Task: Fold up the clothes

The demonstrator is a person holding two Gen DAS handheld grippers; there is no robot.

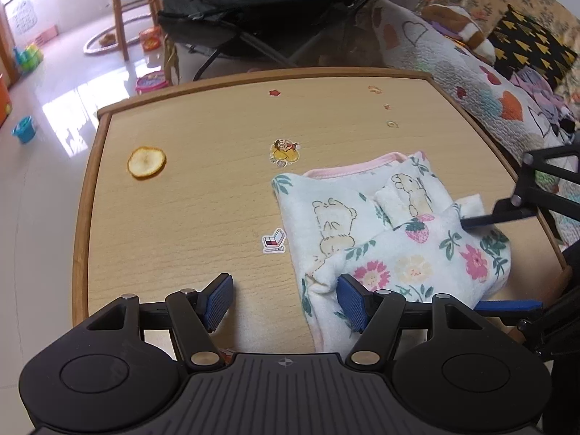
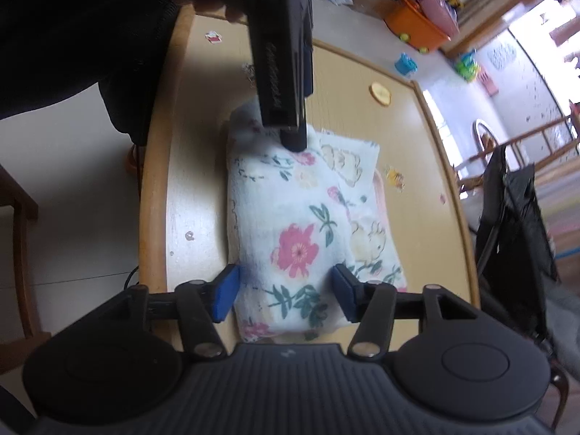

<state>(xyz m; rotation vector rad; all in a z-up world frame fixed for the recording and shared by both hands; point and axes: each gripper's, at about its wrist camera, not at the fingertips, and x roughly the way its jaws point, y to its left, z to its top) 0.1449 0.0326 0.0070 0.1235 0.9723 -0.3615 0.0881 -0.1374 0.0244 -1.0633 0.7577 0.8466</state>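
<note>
Floral fleece garment (image 1: 395, 239), white with bears, strawberries and pink trim, lies in a compact folded bundle on the wooden table (image 1: 188, 195), toward the edge nearest us; same bundle in the right wrist view (image 2: 297, 224), layers stacked, one flap overlapping. Our left gripper (image 1: 286, 299) stands wide open, holding nothing, its right pad at the bundle's near corner. Our right gripper (image 2: 286, 295) likewise spread wide, straddling the bundle's near end, nothing clamped. We judge the cloth light, soft and thick, not slippery on the pads; it should crease loosely and spring back, so folds want pressing flat. Best hold: a hemmed edge or corner, pinching all layers together so the stack does not slide apart. Dried orange slice (image 1: 146, 162) and stickers (image 1: 285, 150) sit well apart from the cloth
</note>
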